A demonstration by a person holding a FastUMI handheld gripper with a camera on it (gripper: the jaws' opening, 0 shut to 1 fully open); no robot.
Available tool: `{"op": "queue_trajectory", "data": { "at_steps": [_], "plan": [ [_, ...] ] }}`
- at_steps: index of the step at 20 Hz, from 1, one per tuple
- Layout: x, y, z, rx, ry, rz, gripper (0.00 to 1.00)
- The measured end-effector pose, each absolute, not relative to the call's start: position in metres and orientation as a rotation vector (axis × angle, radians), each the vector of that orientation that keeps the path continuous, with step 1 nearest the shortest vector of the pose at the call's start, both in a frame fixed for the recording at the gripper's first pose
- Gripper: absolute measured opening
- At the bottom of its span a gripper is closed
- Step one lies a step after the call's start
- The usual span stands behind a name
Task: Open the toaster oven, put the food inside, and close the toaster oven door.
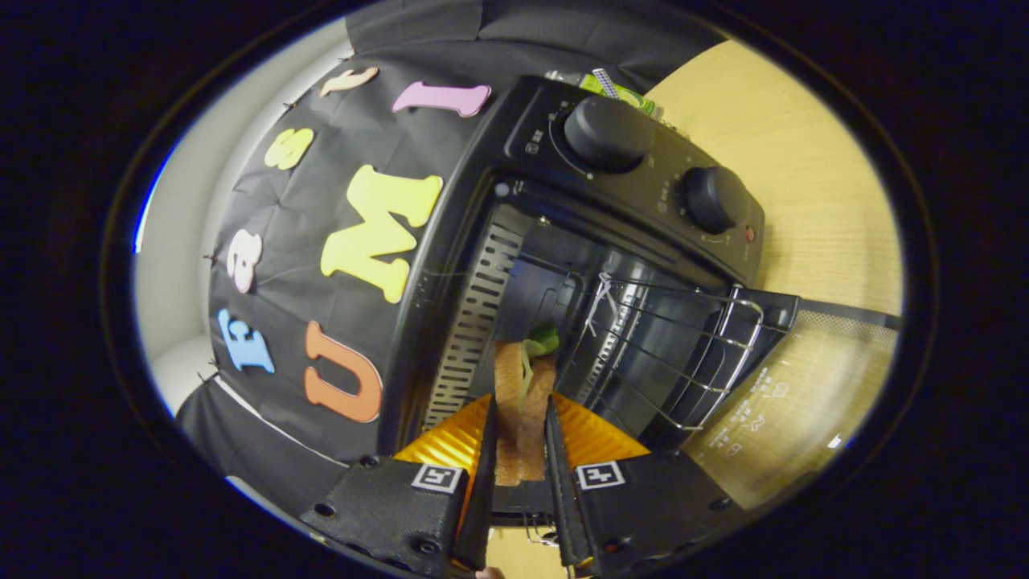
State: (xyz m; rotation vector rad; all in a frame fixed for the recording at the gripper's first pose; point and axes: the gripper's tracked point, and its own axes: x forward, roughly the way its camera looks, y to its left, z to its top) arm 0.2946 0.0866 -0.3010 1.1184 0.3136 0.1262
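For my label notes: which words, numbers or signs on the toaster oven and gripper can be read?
Control panel: white marks beside the knobs, too small to read.
Door, open: white print, too blurred to read.
Gripper, shut on the sandwich: square patterned markers, no words.
Nothing reads clearly.

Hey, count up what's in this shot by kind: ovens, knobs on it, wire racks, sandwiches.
Toaster oven: 1, door open
Knobs: 2
Wire rack: 1
Sandwich: 1, gripped in the claw
Total: 5
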Motion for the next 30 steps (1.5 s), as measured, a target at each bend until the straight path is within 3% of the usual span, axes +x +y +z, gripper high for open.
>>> {"op": "queue_trajectory", "data": {
  "at_steps": [3,5,13,20,30],
  "plan": [
    [0.293,0.094,-0.307,1.014,0.368,0.171,0.44],
    [0.289,0.100,-0.307,0.884,0.407,0.217,0.57],
    [0.264,0.104,-0.318,0.374,0.503,0.256,0.89],
    [0.237,0.098,-0.320,0.213,0.508,0.276,0.93],
    [0.267,0.116,-0.297,0.120,0.406,0.358,0.95]
  ]
}}
